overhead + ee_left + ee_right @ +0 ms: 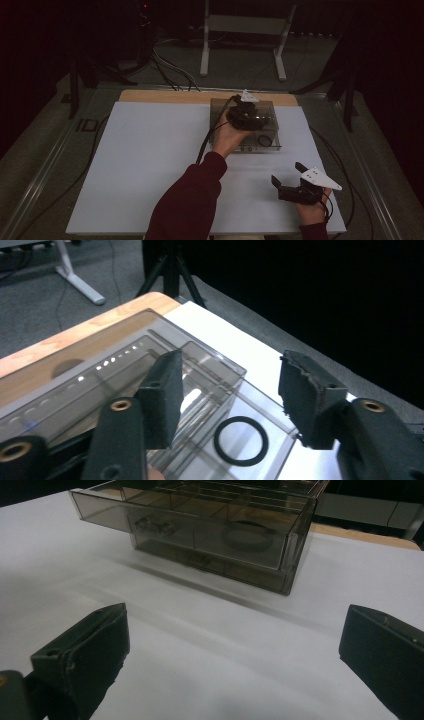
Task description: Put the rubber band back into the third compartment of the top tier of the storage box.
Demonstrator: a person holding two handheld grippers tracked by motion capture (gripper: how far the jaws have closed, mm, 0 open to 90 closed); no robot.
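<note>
From the high view I see my left gripper [248, 116] just right of centre, hovering over a clear smoky plastic drawer box [220, 107] on the white tabletop [145, 165]. My right gripper [288, 181] rests at the lower right, well apart from the box, jaws spread wide with nothing between them.

My left gripper view adds what the high view blurs: the foam-faced jaws stand apart, gripping nothing, and below them a thin black rubber ring [241, 440] lies flat in the pulled-out drawer's compartment, at the lower centre.

My right gripper view shows the drawer front [200, 535] side-on, across the top of the frame, the ring [248, 535] dim behind its glossy wall.
</note>
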